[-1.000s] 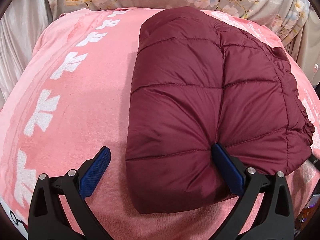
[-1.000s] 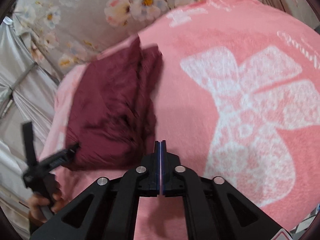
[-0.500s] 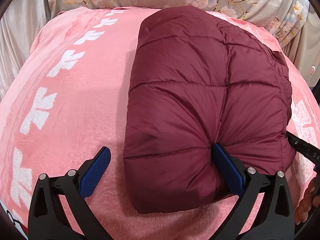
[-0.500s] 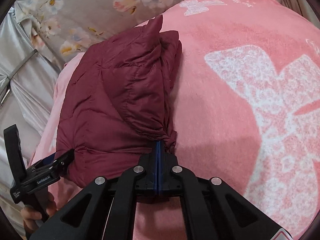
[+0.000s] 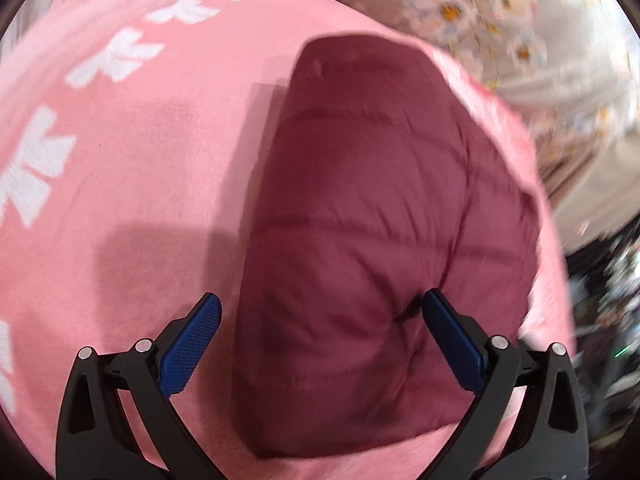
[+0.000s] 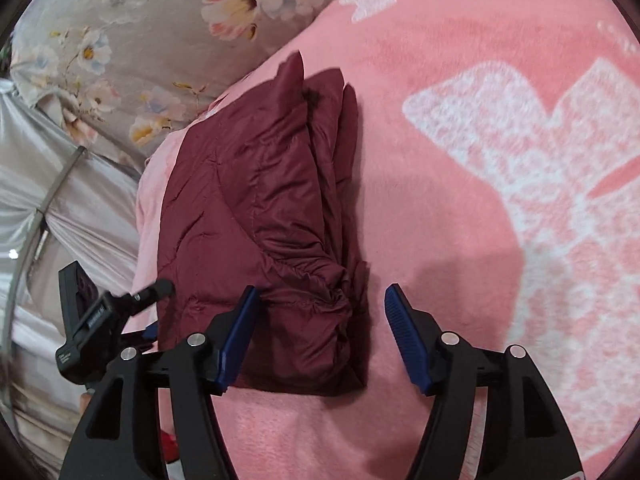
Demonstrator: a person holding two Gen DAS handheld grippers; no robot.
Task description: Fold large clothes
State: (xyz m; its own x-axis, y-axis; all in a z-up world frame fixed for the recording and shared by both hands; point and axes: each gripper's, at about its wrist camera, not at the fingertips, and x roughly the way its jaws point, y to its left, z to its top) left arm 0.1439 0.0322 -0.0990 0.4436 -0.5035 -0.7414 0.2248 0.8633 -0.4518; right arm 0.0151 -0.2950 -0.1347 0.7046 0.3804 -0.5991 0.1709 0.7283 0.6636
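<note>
Two spread hand-held grippers, left hand-held gripper (image 5: 320,312) and right hand-held gripper (image 6: 322,300), flank folded jacket (image 6: 260,208).

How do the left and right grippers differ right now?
The left gripper straddles the maroon jacket's smooth quilted edge; the right gripper sits at its gathered, layered end. The left wrist view is motion-blurred, the right wrist view sharp. Both are open, with blue pads, gripping nothing, over the pink blanket.

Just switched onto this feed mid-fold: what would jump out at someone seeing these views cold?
The maroon puffer jacket, folded into a thick bundle, lies on the pink blanket with big white bow patterns. Both grippers frame it with blue pads spread open: the right gripper straddles its gathered near corner, the left gripper its near edge. A grey floral fabric sits behind the blanket.
</note>
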